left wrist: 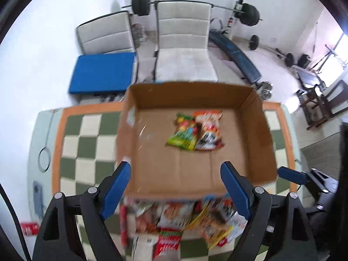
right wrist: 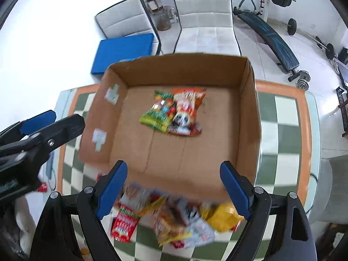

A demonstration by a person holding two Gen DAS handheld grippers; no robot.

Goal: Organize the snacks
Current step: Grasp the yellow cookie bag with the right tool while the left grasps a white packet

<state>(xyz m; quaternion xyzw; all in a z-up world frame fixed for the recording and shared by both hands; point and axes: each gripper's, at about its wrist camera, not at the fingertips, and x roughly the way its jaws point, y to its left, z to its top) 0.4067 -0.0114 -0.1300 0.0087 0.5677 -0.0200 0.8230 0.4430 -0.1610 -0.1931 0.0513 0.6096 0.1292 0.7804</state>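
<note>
Your left gripper (left wrist: 176,187) hangs with its blue fingers (left wrist: 116,190) spread wide and nothing between them, poised over the near wall of the cardboard box (left wrist: 256,117). Your right gripper (right wrist: 174,188) is likewise released and empty-handed, its pads (right wrist: 235,190) apart above the box's near edge; from the left wrist view its tip pokes in at the right (left wrist: 291,175).

Below both sets of fingers, just outside the box's near wall, lies a loose pile of snack packets (right wrist: 174,221) on the green-and-cream checkered tablecloth (left wrist: 87,148). Among them you have a red packet (right wrist: 124,224) at the left and a yellow bag (right wrist: 226,217) at the right; motion blur makes the rest hard to tell apart.

Inside the box, toward the far wall, two packets lie flat and touching side by side: a green packet (left wrist: 184,133) on the left and an orange-and-red packet (left wrist: 209,130) on the right.

Beyond the table stand two white chairs (left wrist: 184,43), a blue pad (left wrist: 102,71) on the left one's seat, and a barbell rack (left wrist: 245,10).
</note>
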